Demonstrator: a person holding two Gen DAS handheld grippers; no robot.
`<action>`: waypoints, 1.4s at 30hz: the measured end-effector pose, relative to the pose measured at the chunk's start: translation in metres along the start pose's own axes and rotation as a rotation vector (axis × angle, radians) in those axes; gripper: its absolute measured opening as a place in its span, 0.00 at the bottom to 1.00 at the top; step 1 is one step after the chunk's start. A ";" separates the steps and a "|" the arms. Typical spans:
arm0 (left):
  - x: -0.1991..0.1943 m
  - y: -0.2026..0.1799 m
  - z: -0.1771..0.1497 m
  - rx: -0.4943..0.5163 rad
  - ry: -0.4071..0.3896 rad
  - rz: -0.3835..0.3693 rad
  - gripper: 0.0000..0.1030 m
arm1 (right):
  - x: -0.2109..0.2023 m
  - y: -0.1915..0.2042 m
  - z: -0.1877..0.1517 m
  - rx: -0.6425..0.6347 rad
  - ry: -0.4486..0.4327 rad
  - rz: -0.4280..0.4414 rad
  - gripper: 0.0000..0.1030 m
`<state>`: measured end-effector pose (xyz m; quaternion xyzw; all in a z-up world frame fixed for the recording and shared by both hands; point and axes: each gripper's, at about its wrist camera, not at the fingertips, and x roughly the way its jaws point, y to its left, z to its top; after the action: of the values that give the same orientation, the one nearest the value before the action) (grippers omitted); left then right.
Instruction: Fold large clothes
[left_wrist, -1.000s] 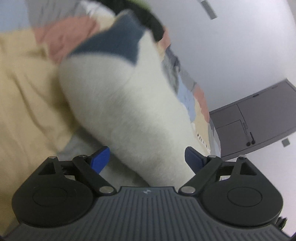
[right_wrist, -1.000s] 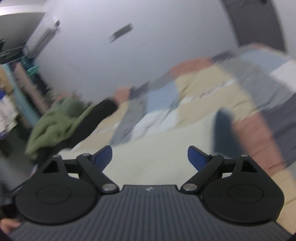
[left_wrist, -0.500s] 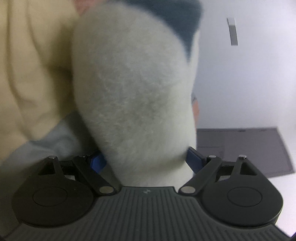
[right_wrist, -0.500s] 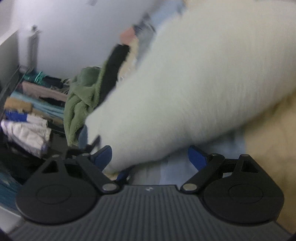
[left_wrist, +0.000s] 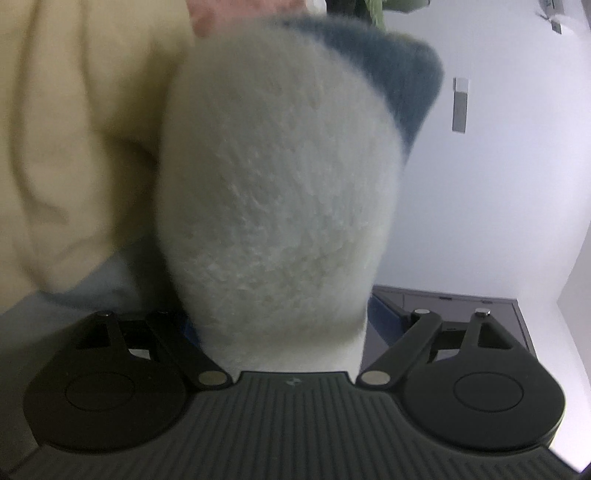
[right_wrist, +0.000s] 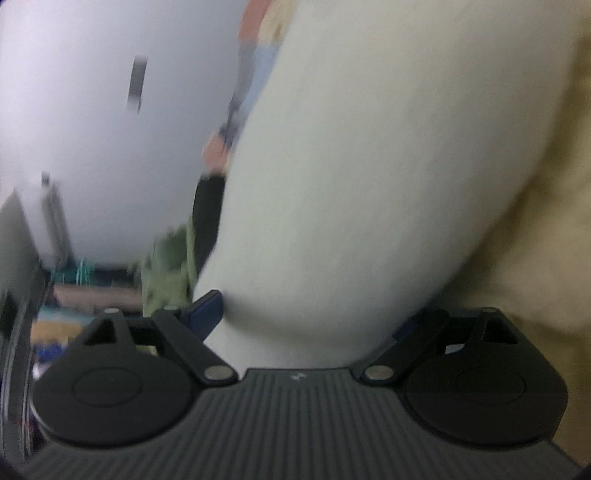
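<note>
Both grippers — left (left_wrist: 284, 325), right (right_wrist: 306, 314) — stand wide apart around the fleece (left_wrist: 280, 192), unclamped, so its thick bulk could slip free.

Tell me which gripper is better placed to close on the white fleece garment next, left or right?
Probably left. In the left gripper, the white fleece garment fills the gap between wide jaws, roughly centred. In the right gripper, the fleece also sits between wide jaws, but the view is blurred and one side is buried.

Count: one fluffy white fleece garment with a dark blue patch (left_wrist: 280, 206), centre frame. One cream-yellow bed cover (left_wrist: 74, 122), left. One grey cabinet (left_wrist: 454, 306), lower right. One crumpled green garment (right_wrist: 166, 266), lower left.
</note>
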<state>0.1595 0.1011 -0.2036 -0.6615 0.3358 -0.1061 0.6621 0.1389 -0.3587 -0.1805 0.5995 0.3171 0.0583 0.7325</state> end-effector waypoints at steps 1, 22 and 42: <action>-0.004 0.001 -0.001 0.001 -0.015 0.003 0.87 | -0.007 -0.004 0.003 0.033 -0.039 -0.006 0.89; -0.007 -0.036 0.001 0.291 -0.160 0.111 0.43 | -0.026 0.022 0.025 -0.212 -0.117 -0.103 0.38; -0.052 -0.080 -0.041 0.469 -0.089 0.005 0.41 | -0.131 0.061 0.024 -0.458 -0.205 -0.013 0.34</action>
<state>0.1210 0.0905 -0.1079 -0.4930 0.2740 -0.1503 0.8120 0.0659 -0.4237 -0.0712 0.4186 0.2235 0.0629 0.8780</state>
